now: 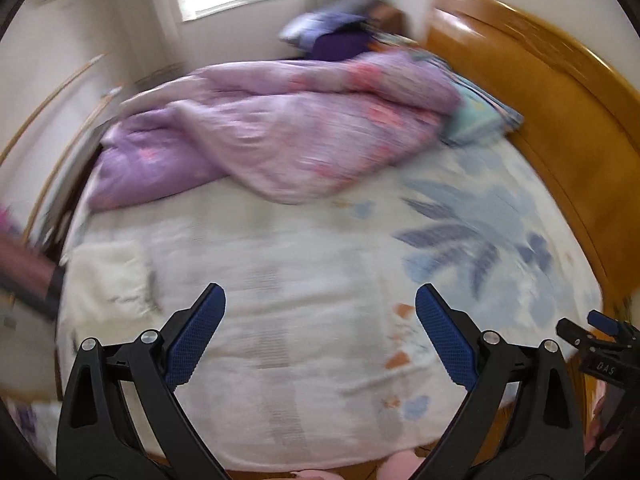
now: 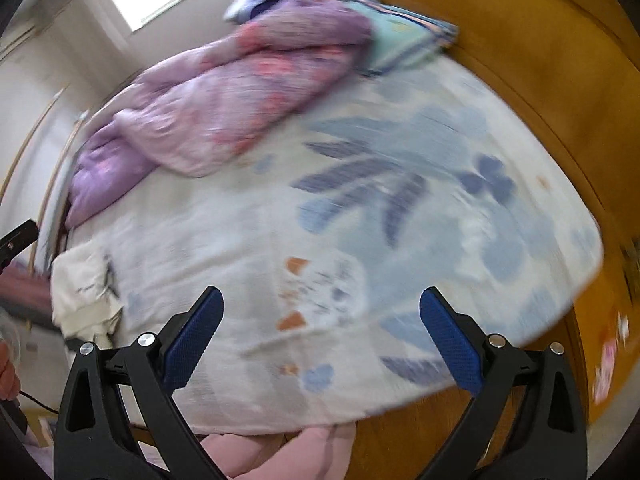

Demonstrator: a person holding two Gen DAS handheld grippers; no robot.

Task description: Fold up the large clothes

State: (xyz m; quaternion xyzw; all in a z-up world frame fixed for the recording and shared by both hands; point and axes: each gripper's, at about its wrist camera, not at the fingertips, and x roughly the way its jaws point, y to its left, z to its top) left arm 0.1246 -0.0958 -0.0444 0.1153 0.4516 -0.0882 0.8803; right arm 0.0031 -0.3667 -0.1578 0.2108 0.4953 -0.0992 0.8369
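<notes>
A cream garment [image 1: 108,280] is seen bunched at the bed's [image 1: 304,320] left edge, soft, light, best gripped along a hem. Left tool [image 1: 320,340] and right tool [image 2: 320,344] are held apart, empty, above.

A white garment [image 1: 108,280] is lying at the left edge of the bed [image 1: 304,248], on the pale printed sheet. It is looking already folded into a rough, compact rectangle, flat on the sheet. Some dark marks, maybe small print or a trim, are showing near its right edge [image 2: 86,288]. Both views are blurring it, so the kind of garment is not clear.
</notes>
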